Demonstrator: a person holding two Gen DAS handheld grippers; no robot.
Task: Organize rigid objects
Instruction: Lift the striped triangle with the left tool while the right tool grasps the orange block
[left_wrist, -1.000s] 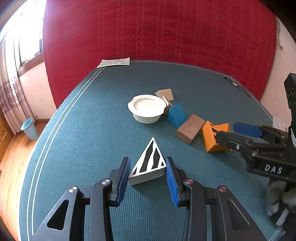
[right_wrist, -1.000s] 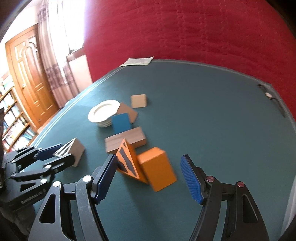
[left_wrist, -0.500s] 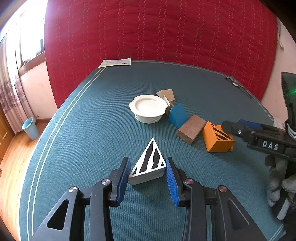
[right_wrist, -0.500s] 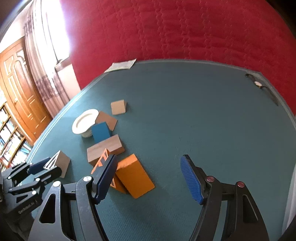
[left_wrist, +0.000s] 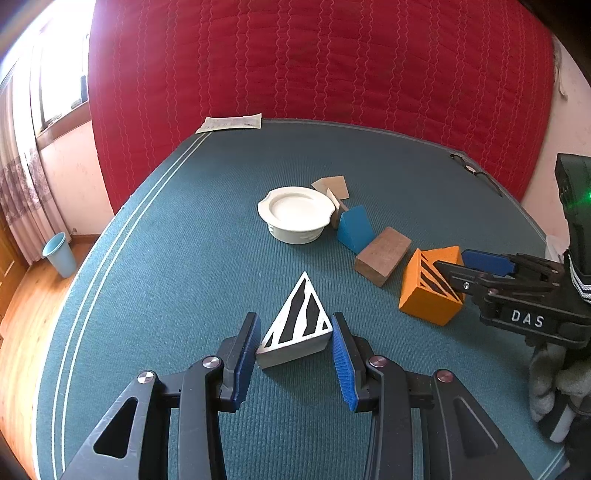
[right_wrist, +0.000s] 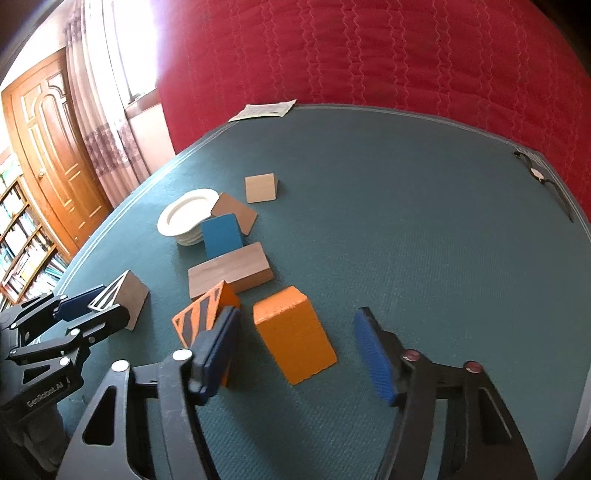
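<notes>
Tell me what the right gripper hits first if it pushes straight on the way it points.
Most likely the orange wedge block, which sits between the right gripper's closing jaws, not yet pinched. Past that comes the green tabletop; depth is hard to judge.

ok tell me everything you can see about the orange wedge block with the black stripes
The orange wedge block with black stripes looks like painted wood: plain orange faces and a triangular end face bearing black stripes. It rests on the teal table cloth, its striped end close to the brown rectangular wooden block, touching or not I cannot tell. The right gripper straddles it; its jaws have just been closing, the near pad at the striped end, the far pad not yet on it.
</notes>
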